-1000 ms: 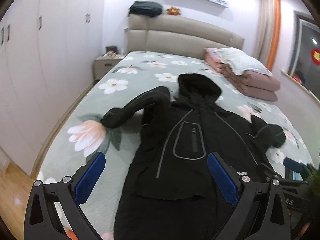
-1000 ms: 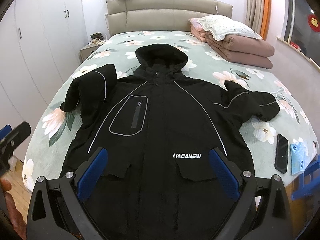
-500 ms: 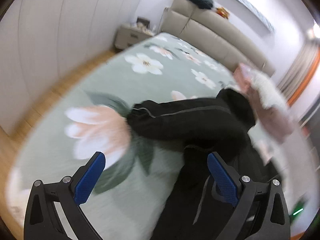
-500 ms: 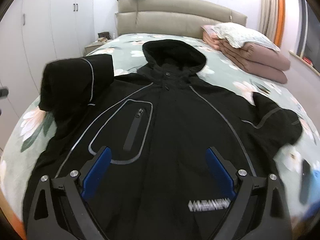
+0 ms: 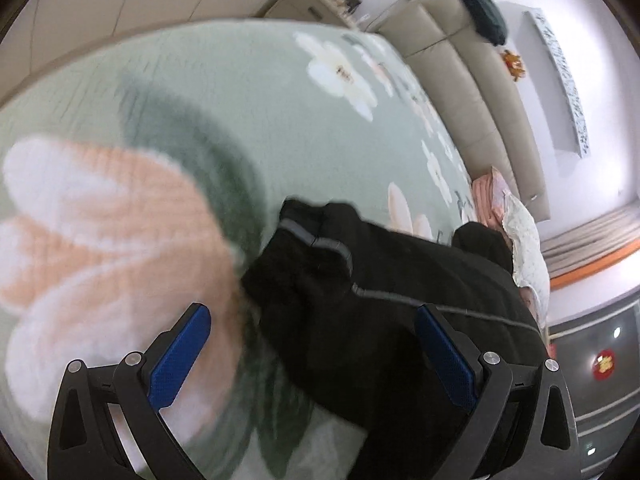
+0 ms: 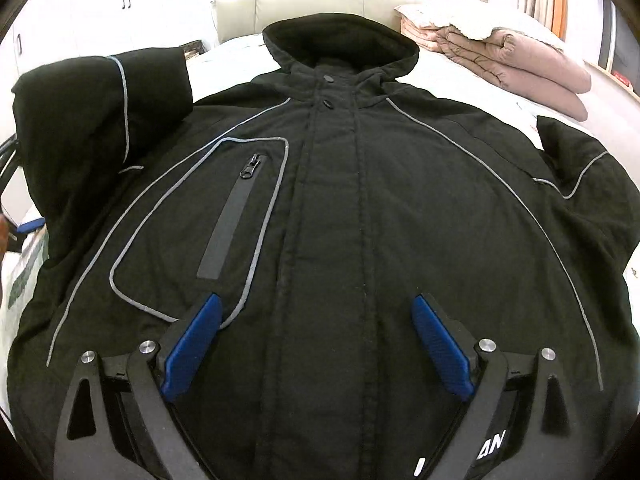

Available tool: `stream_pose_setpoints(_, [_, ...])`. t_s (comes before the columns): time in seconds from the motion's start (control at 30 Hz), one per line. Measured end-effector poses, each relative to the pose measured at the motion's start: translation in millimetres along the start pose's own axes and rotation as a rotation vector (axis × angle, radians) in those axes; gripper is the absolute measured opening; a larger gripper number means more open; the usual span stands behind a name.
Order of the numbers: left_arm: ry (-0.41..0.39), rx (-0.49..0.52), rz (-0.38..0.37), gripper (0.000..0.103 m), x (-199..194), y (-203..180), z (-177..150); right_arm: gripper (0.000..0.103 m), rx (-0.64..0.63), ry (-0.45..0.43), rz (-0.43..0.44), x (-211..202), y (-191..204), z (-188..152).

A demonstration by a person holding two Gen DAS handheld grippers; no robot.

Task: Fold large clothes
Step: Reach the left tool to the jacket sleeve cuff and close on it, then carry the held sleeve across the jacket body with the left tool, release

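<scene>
A large black hooded jacket [image 6: 400, 208] with grey piping lies face up on the bed, hood toward the headboard. My right gripper [image 6: 316, 320] is open and empty, low over the jacket's chest by the zip pocket [image 6: 236, 204]. My left gripper [image 5: 312, 328] is open and empty, close above the cuff end of the jacket's left sleeve [image 5: 316, 264], which lies folded on the floral bedspread [image 5: 240, 120]. That sleeve also shows in the right wrist view [image 6: 100, 112]. The other sleeve [image 6: 592, 176] lies out to the right.
Folded pink quilts and a pillow [image 6: 512, 56] sit at the bed's far right. The beige headboard [image 5: 472, 60] is behind, with a nightstand [image 5: 296, 4] and white wardrobes to the left.
My left gripper has swung left and dropped close over the sleeve cuff. My right gripper has moved forward and lower over the jacket's chest. Both stay open.
</scene>
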State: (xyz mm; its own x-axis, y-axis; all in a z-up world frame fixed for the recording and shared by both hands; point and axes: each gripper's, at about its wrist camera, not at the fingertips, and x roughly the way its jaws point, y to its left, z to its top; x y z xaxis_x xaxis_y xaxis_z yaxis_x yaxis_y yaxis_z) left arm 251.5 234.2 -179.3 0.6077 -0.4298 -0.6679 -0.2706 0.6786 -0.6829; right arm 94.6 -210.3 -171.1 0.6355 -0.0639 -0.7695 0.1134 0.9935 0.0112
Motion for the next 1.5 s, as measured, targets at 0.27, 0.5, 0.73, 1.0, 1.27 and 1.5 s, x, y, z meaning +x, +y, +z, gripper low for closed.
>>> stream_pose_setpoints(0.27, [-0.065,0.133,0.104,0.024,5,-21,13,0.101,-0.013,0.007,-0.014,1,3,-1])
stream_pose_setpoints(0.5, [-0.347,0.210,0.410,0.024,-88,-5,65,0.103,-0.014,0.017,-0.016,4,3,0])
stream_pose_setpoints(0.73, [-0.310,0.225,0.625,0.024,-96,70,128,0.103,-0.016,0.023,-0.020,6,4,0])
stream_pose_setpoints(1.0, [-0.212,0.006,0.354,0.040,-85,152,124,0.103,-0.026,0.028,-0.033,9,6,0])
stream_pose_setpoints(1.27, [-0.166,-0.104,0.253,0.040,-63,172,124,0.103,-0.030,0.029,-0.040,9,7,0])
stream_pose_setpoints(1.5, [-0.362,0.258,0.423,0.018,-113,56,87,0.103,-0.023,-0.011,-0.069,-1,7,0])
